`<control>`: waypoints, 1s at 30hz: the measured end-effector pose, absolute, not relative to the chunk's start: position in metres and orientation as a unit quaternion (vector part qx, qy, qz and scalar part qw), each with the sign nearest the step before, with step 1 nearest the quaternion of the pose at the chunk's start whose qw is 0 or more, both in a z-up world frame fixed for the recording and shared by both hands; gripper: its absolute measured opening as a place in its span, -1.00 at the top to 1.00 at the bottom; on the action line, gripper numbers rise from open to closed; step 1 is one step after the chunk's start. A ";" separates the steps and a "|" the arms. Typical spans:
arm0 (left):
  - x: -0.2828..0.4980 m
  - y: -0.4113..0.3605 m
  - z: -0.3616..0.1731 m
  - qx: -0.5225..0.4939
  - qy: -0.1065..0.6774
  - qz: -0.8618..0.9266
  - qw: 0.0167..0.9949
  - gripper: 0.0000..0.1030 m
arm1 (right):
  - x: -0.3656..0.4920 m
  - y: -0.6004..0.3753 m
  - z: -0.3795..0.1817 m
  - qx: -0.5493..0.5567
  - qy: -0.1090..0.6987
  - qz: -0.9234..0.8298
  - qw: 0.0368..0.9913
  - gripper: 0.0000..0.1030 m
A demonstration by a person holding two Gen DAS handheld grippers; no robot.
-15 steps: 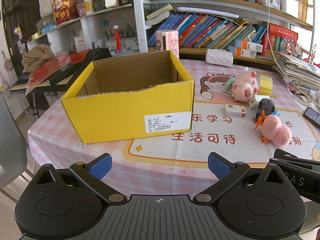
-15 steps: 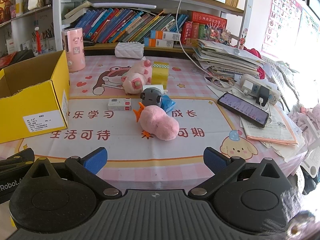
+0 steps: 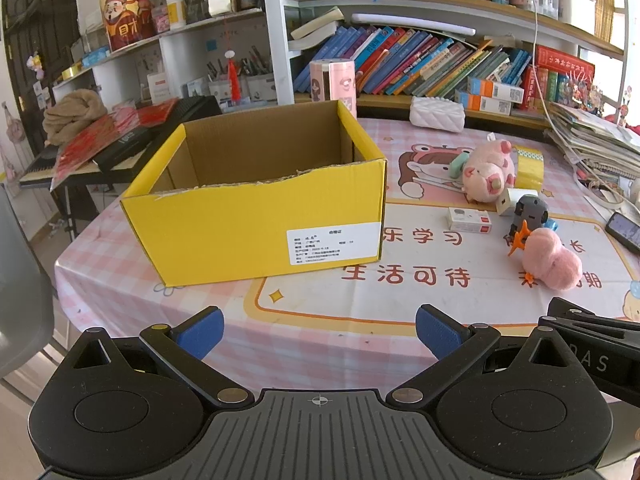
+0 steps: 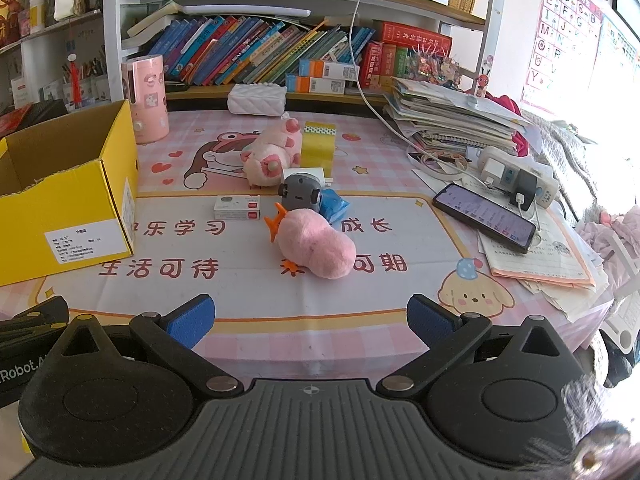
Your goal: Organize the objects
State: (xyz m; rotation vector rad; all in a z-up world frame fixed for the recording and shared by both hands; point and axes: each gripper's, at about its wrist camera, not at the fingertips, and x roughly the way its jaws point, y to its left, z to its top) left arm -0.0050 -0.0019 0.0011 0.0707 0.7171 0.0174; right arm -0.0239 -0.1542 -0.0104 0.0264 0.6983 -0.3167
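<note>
Right gripper: fingers spread wide, nothing between the blue pads; it hangs over the near edge of the table, aimed at the cluster of toys, which I take as lining up for a first pick.
Left gripper: also spread and empty, held low at the near edge, facing the yellow box; probably waiting its turn, or ready to steady the box.
Pink chick plush: nearest to the right gripper, lying on its side in the middle of the mat. Its long axis runs diagonally, the orange beak pointing far-left toward the box and the rump near-right — so the spread fingers would meet it across its narrow width with only a slight turn.
Grey toy robot: upright just behind the chick, close to its beak end, with a blue packet beside it.
Small white box: flat, long side across the view, between the chick and the yellow box.
Pink pig plush: farther back, on its side, feet toward the gripper, touching a yellow tape roll.
Yellow box: open-topped, at the left of the table; nothing shows in the part of its inside that I can see — the likely place for the loose things.
</note>
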 end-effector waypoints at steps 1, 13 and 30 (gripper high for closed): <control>-0.005 -0.002 0.001 0.035 0.351 0.009 0.936 -0.99 | -0.024 -0.154 -0.011 0.013 0.341 -0.154 0.927 -1.00; -0.005 -0.001 -0.001 0.034 0.352 0.010 0.935 -0.99 | -0.023 -0.153 -0.010 0.013 0.341 -0.154 0.927 -1.00; -0.005 -0.001 -0.001 0.035 0.352 0.009 0.935 -0.99 | -0.024 -0.153 -0.009 0.013 0.341 -0.155 0.927 -1.00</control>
